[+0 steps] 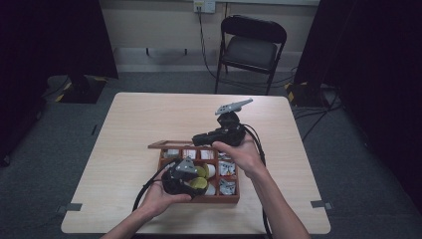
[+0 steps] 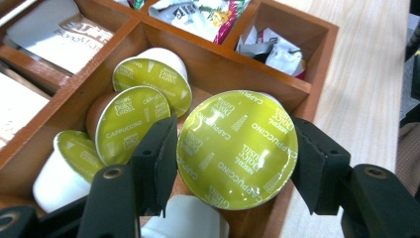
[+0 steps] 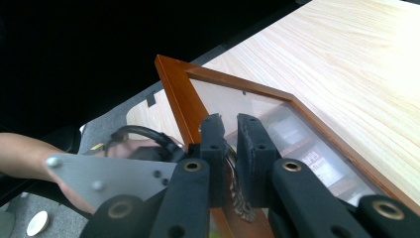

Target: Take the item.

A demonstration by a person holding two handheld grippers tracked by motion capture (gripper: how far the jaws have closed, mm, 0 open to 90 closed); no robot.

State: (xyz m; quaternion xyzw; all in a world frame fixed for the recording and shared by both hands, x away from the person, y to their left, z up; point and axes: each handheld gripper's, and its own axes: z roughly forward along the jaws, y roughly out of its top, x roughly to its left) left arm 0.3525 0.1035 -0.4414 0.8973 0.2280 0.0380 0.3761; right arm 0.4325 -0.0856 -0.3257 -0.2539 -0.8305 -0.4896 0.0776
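High view: pale wooden table (image 1: 149,119); on it a brown wooden compartment box (image 1: 199,198) with its glass-paned lid (image 1: 169,145) raised. Left gripper (image 1: 191,180) sits over the box's near compartments; right gripper (image 1: 199,139) is at the lid's edge.

Left gripper view: jaws closed on a green foil-topped coffee capsule (image 2: 237,148), one pad on each side of its rim, held just above the compartment where three like capsules (image 2: 131,124) lie. Neighbouring compartments hold paper sachets (image 2: 198,15).

Right gripper view: jaws clamped on the lid's wooden frame (image 3: 181,96), holding it up.

Status, as judged: lid opened, one capsule gripped and lifting out; carrying it clear and setting it down remain.
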